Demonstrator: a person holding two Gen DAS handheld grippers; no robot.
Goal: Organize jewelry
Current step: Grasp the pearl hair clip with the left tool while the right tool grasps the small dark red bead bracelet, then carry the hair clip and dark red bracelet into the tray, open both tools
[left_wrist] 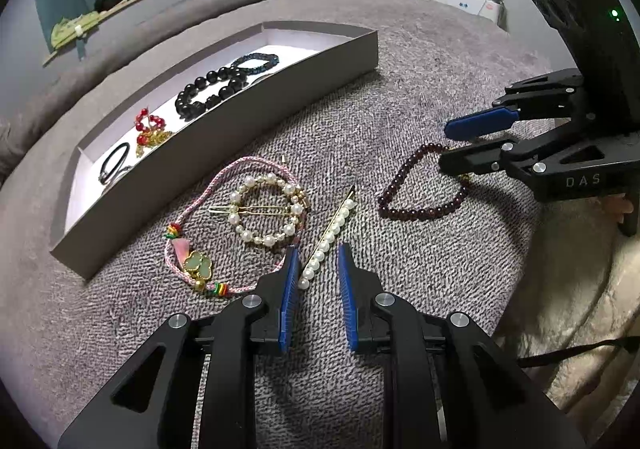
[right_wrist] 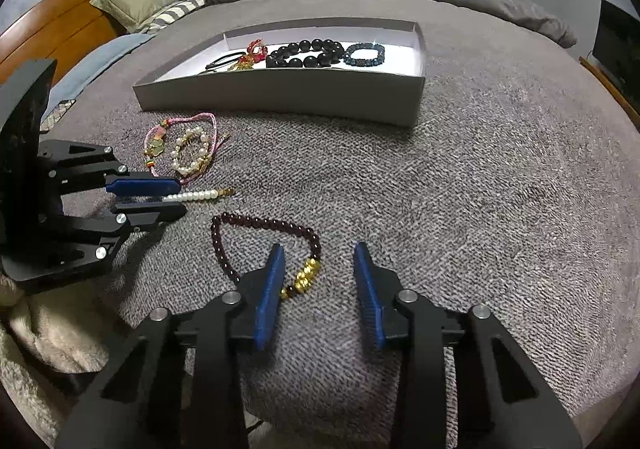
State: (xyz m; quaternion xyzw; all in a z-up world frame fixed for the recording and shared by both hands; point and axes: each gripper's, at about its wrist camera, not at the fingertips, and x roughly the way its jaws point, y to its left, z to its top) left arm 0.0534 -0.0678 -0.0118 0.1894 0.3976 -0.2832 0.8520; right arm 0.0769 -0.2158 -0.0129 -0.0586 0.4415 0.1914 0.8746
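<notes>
The left gripper (left_wrist: 318, 263) has its blue pads standing apart on either side of the near end of the pearl bar clip (left_wrist: 326, 239), which lies flat on the grey knitted blanket (left_wrist: 400, 97); the clip is bracketed, not gripped. The risk here is the clip's thinness: pads closing on a slim gold bar pressed into soft knit could skate over the pearls, pinch up a fold of blanket, or flip the clip sideways into the pearl ring clip (left_wrist: 266, 209) and the pink cord bracelet (left_wrist: 224, 225) just beside it, and that cord could snag. The right gripper (right_wrist: 318, 271) is likewise spread wide, its left pad over the loop of the dark red bead bracelet (right_wrist: 264, 229) near the gold beads (right_wrist: 306, 275); whether that pad touches the beads I cannot tell from these views. If it closes there it may catch a single strand only, so the bracelet could swing or slip free on the way, and with both grippers near each other the tools might collide. Beyond them, well apart from the loose pieces, stands the shallow grey box (right_wrist: 280, 95) with a white floor. It holds a blue bead bracelet (right_wrist: 365, 54), a large black bead bracelet (right_wrist: 306, 53), a red-and-gold beaded piece (left_wrist: 150, 131) and a black hair tie (left_wrist: 114, 167), laid in a row along it.
</notes>
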